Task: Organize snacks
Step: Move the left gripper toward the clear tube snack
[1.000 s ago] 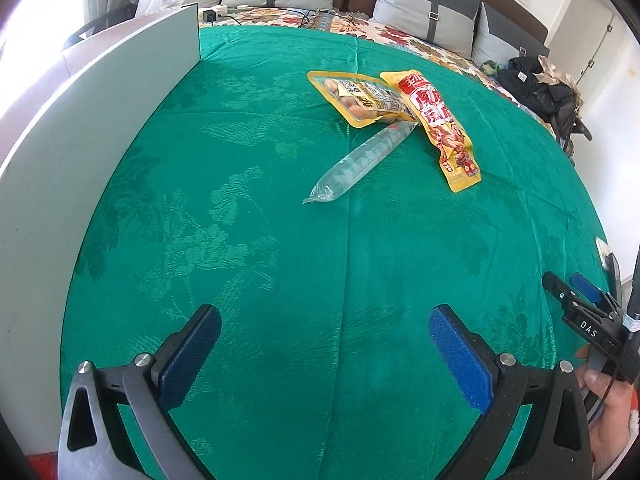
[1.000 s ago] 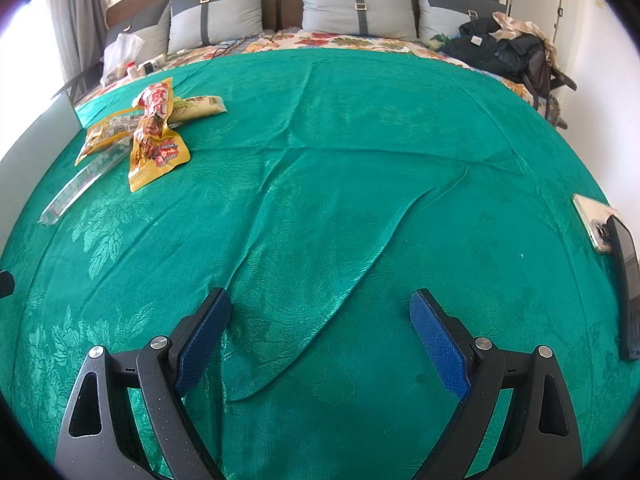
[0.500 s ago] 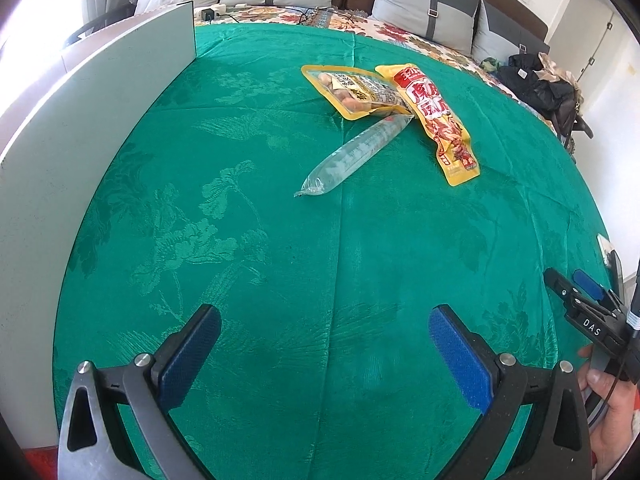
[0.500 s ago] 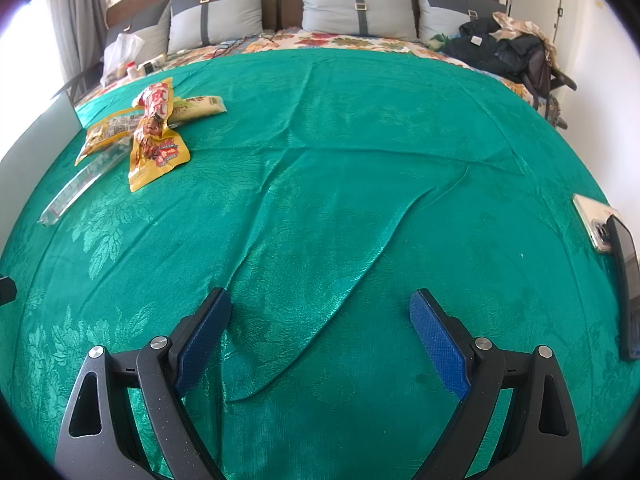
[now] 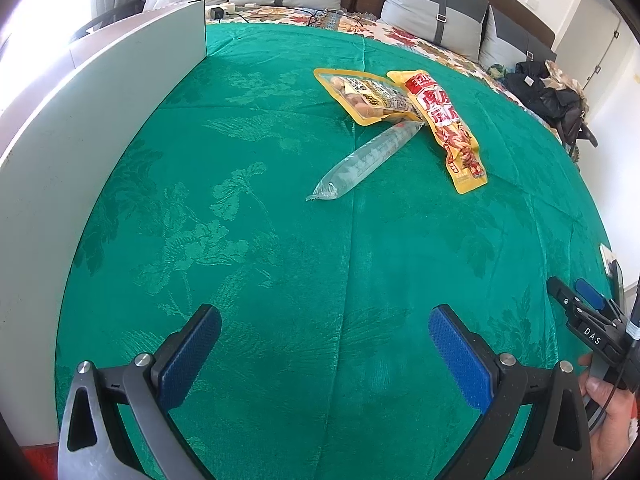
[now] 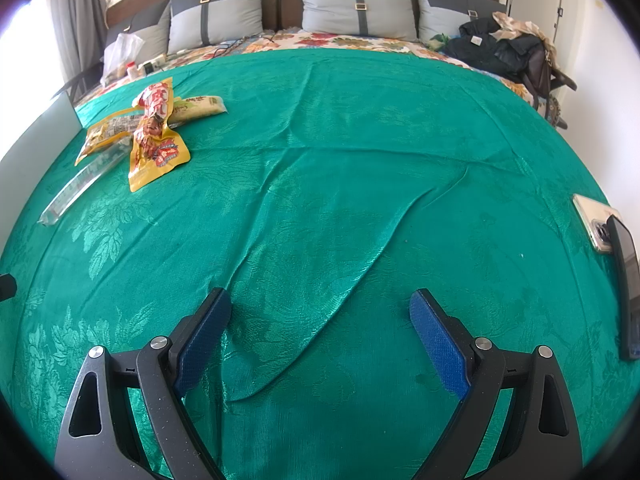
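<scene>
Both claws agape, empty: left gripper [image 5: 324, 344], right gripper [image 6: 320, 332]; clear tube packet [image 5: 362, 162] probably light, slick, squashy — pinch mid-length, clear of yellow-red pouch [image 5: 450, 124].

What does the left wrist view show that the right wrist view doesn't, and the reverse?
Left wrist only: the right gripper seen from outside, and the hand holding it.
Right wrist only: two phones at the cloth's right edge.
Both: three snack packs, red-yellow pouch on top, clear tube, white panel.
</scene>
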Action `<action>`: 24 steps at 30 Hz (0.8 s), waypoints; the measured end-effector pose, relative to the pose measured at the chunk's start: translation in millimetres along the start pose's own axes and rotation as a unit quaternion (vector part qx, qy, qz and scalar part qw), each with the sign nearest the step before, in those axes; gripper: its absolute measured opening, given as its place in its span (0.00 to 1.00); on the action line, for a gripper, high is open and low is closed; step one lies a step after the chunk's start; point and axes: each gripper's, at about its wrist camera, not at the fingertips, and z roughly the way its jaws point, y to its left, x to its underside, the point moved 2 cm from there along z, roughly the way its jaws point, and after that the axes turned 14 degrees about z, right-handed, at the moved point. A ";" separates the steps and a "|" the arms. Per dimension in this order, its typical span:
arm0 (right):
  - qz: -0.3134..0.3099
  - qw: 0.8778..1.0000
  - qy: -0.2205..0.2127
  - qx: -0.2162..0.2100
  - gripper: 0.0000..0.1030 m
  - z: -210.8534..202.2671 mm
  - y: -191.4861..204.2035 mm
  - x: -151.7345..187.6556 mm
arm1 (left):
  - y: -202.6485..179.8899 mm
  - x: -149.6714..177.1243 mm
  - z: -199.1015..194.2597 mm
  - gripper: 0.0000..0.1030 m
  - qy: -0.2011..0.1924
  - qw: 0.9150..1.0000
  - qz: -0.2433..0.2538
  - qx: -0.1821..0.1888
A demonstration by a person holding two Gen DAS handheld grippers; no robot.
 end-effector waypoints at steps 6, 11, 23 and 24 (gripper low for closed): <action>0.000 1.000 0.000 0.000 0.91 0.1 0.0 0.0 | 0.8 -0.3 0.8 1.00 0.001 1.000 -0.002 0.000; 0.000 1.000 0.000 0.000 0.91 0.2 -0.1 -0.1 | 0.6 0.2 1.6 1.00 0.003 1.000 -0.003 -0.001; 0.000 1.000 0.000 0.000 0.91 0.3 -0.3 -0.1 | 2.5 0.3 5.3 1.00 0.007 1.000 -0.005 0.000; 0.000 1.000 0.000 0.000 0.91 0.2 -0.3 -0.1 | 3.1 -1.1 6.3 0.99 0.008 1.000 -0.005 0.001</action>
